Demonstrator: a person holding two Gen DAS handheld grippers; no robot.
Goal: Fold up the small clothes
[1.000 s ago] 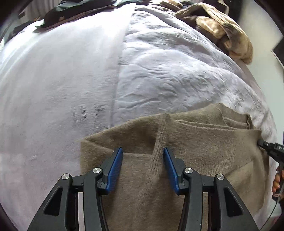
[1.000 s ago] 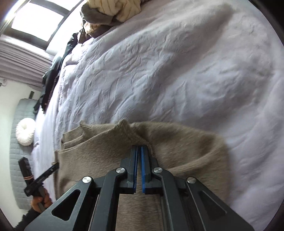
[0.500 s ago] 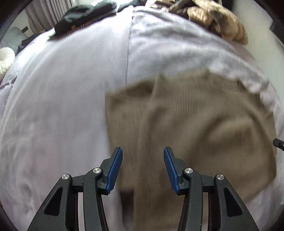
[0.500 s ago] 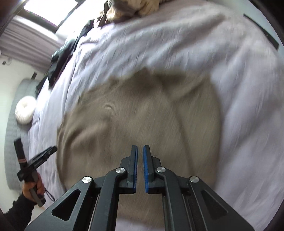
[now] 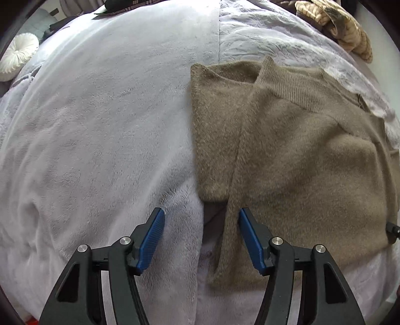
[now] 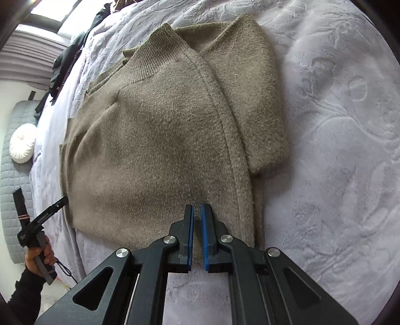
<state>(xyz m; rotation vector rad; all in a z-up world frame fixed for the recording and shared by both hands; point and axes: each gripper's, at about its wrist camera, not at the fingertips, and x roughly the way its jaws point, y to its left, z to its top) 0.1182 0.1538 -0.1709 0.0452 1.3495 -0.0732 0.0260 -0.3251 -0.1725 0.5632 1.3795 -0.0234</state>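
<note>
A fuzzy brown sweater [image 5: 300, 162] lies flat on the lavender bed cover [image 5: 100, 125], one side folded in over the body. My left gripper [image 5: 201, 212] hovers over its near left corner. The jaws are opening, and the sweater's edge strip runs below the gap with no pad touching it. In the right wrist view the sweater [image 6: 162, 137] fills the middle. My right gripper [image 6: 197, 207] is shut just above the near hem, with nothing visibly caught between the pads. The left gripper [image 6: 45, 215] shows at the far left, held by a hand.
A round white cushion [image 5: 17, 58] and dark clothes [image 5: 120, 6] lie at the far edge of the bed. A patterned beige garment [image 5: 345, 27] is heaped at the far right. Bare bed cover [image 6: 337, 125] stretches to the right of the sweater.
Both grippers have drawn back from the sweater's far fold to its near hem, so the whole sweater now shows lying flat. The left jaws stand wider apart.
</note>
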